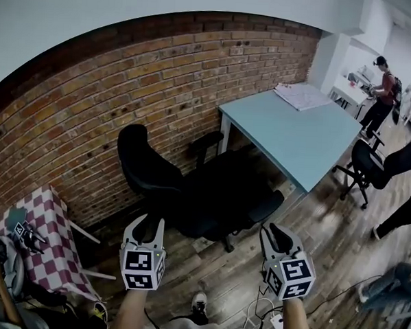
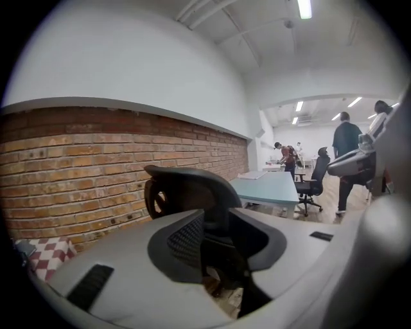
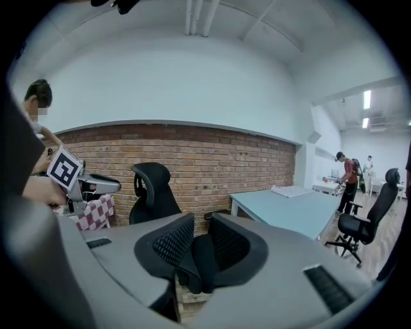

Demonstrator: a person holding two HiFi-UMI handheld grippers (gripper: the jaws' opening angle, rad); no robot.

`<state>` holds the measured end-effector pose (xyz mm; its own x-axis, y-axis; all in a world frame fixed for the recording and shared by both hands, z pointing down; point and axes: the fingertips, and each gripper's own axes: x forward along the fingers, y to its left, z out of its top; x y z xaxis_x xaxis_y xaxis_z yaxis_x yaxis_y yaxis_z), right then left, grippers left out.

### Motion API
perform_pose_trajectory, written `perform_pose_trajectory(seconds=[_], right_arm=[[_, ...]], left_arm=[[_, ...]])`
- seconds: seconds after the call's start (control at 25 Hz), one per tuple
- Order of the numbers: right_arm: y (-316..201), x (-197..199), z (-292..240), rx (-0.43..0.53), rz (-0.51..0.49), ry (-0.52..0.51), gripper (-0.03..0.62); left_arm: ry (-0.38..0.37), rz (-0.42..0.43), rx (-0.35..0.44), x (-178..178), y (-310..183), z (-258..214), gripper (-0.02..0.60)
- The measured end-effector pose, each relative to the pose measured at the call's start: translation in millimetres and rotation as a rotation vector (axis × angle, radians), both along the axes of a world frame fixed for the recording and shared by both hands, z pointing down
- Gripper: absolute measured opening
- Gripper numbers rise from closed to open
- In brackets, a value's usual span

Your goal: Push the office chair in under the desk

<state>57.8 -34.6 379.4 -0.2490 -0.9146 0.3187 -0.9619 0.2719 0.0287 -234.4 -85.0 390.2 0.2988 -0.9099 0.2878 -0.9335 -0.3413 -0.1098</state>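
Observation:
The black office chair [image 1: 190, 187] stands on the wood floor, its high back toward the brick wall and its seat by the near-left corner of the pale blue desk [image 1: 296, 131]. Both grippers hang just short of it, touching nothing. My left gripper [image 1: 146, 226] is open, level with the chair's back. My right gripper [image 1: 276, 234] is open near the seat's front edge. In the left gripper view the chair's back [image 2: 186, 186] shows past the parted jaws [image 2: 218, 250], the desk [image 2: 270, 186] beyond. The right gripper view frames the chair [image 3: 151, 193] and the desk [image 3: 289, 209] over its own jaws [image 3: 196, 250].
A brick wall [image 1: 162, 75] runs behind the chair and desk. A small table with a red-checked cloth [image 1: 47, 241] stands at the left. Papers [image 1: 302, 95] lie on the desk. A second black chair [image 1: 377, 166], a standing person [image 1: 384, 94] and floor cables [image 1: 266, 311] are to the right.

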Motion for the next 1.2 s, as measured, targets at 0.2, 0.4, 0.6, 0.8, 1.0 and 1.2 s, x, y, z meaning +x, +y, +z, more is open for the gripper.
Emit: perform_pose_trajectory(seconds=[0.2, 0.4, 0.6, 0.8, 1.0, 1.2], right_arm=[[-20.2, -4.1, 5.8, -0.01, 0.001, 0.012, 0.108], [-29.5, -4.6, 12.3, -0.03, -0.005, 0.034, 0.109], [-39.8, -9.9, 22.1, -0.038, -0.006, 0.032, 0.109], [-51.3, -13.5, 27.6, -0.046, -0.039, 0.052, 0.109], [-60.0, -4.6, 29.4, -0.034, -0.041, 0.045, 0.109], [-68.6, 6.4, 55.1, -0.08, -0.042, 0.044, 0.109]], left_arm=[[-0.011, -0.108, 0.03, -41.6, -32.6, -2.3, 0.167], [-0.044, -0.181, 0.066, -69.7, -60.5, -9.7, 0.172], [-0.091, -0.222, 0.102, -78.5, -80.4, -4.2, 0.172], [-0.175, -0.265, 0.154, -89.1, -104.8, 4.2, 0.181], [-0.197, -0.334, 0.124, -104.2, -122.6, 16.2, 0.215], [-0.171, -0.38, 0.094, -116.6, -132.9, 27.9, 0.221]])
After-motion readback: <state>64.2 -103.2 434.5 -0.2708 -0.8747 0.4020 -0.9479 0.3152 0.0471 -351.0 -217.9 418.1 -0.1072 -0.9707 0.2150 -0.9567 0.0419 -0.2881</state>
